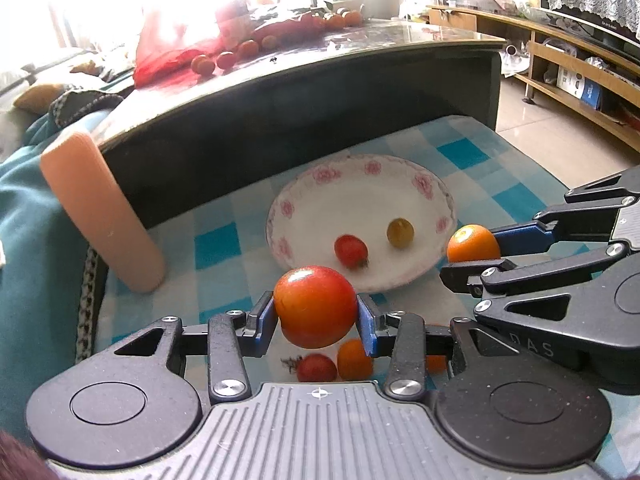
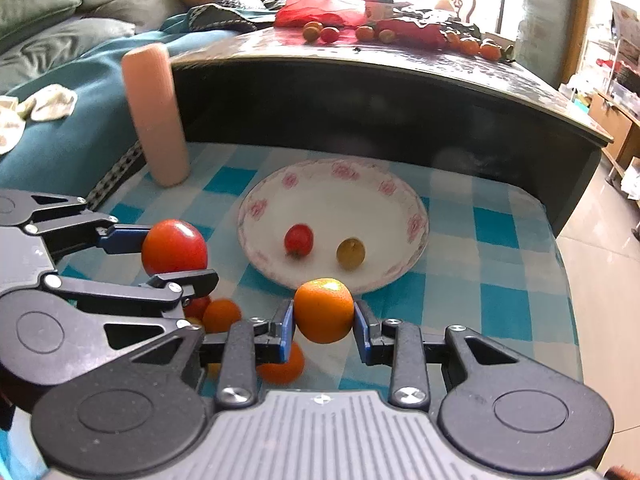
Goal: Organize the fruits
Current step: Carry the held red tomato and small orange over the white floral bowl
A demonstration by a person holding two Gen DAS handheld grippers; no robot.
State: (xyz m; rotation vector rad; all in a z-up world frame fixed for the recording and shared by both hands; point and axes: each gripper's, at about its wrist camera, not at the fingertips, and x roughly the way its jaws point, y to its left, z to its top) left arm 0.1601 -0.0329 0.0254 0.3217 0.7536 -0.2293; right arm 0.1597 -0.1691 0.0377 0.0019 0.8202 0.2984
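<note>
My left gripper point(image 1: 317, 312) is shut on a red tomato point(image 1: 315, 306), held above the checked cloth just short of the plate; it also shows in the right wrist view point(image 2: 175, 247). My right gripper point(image 2: 324, 314) is shut on a small orange point(image 2: 324, 310), held near the plate's front rim; the orange also shows in the left wrist view point(image 1: 473, 243). The white floral plate point(image 2: 384, 200) holds a small red tomato point(image 2: 298, 239) and a yellow-green fruit point(image 2: 350, 253). Loose fruits, a small red one point(image 1: 316, 368) and small oranges point(image 1: 354, 359), lie on the cloth under the grippers.
A peach-coloured cylinder point(image 2: 155, 114) stands left of the plate. A dark coffee table point(image 2: 360, 92) rises behind the plate, with a red bag point(image 2: 320, 0) and several small fruits on top. A teal sofa cover point(image 2: 80, 92) lies to the left; tiled floor to the right.
</note>
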